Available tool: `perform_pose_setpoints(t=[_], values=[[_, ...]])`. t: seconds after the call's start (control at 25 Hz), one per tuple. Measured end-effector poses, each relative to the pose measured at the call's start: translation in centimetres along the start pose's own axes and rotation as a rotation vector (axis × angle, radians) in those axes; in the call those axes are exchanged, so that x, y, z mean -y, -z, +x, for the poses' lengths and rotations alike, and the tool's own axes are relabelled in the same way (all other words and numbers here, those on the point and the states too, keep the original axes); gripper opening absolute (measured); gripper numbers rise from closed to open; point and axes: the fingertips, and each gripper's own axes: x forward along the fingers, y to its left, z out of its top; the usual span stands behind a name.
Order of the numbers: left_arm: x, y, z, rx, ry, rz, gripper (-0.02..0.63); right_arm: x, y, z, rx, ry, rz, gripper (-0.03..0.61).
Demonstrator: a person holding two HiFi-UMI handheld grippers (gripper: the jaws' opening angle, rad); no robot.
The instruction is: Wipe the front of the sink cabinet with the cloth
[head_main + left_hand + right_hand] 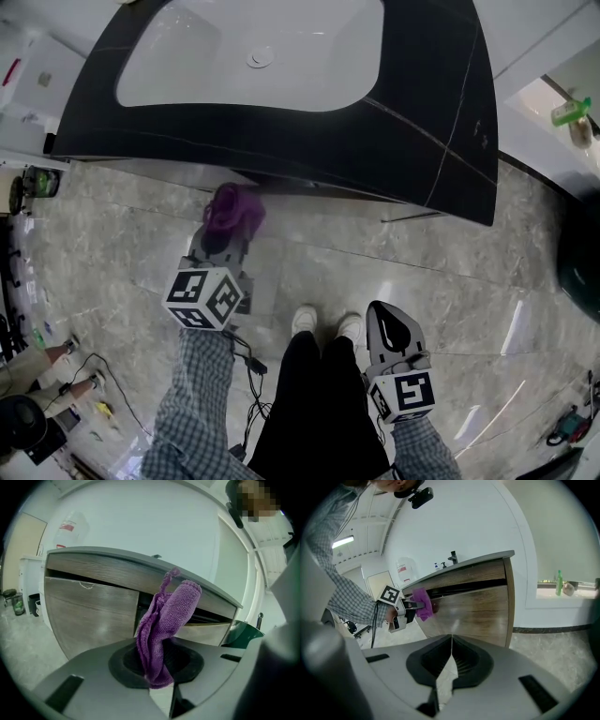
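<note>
Below the black tabletop point(422, 122) with its one white basin point(253, 56), one purple cloth point(168, 616) is pinched in the left tool point(157, 665), its free end standing up past the jaws. It sits just beside the wood-grain front of the sink cabinet point(89, 616), near the dark gap between upper and lower panels. The right tool point(451, 665), second of two, is low beside the person's legs, jaws pressed together on nothing, above the grey stone floor point(394, 253)
</note>
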Motion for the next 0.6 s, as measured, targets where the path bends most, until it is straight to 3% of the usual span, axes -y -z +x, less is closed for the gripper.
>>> perform_pose_setpoints(t=[0.24, 0.6], values=[[-3.4, 2.4, -0.3, -0.057, -0.12, -0.002, 0.073, -0.8, -0.2, 0.7, 0.011, -0.024, -0.029, 0.018], [-1.6, 5.8, 2.4, -0.106, -0.12, 0.047, 0.072, 1.0, 1.0, 0.5, 0.002, 0.003, -0.018, 0.018]])
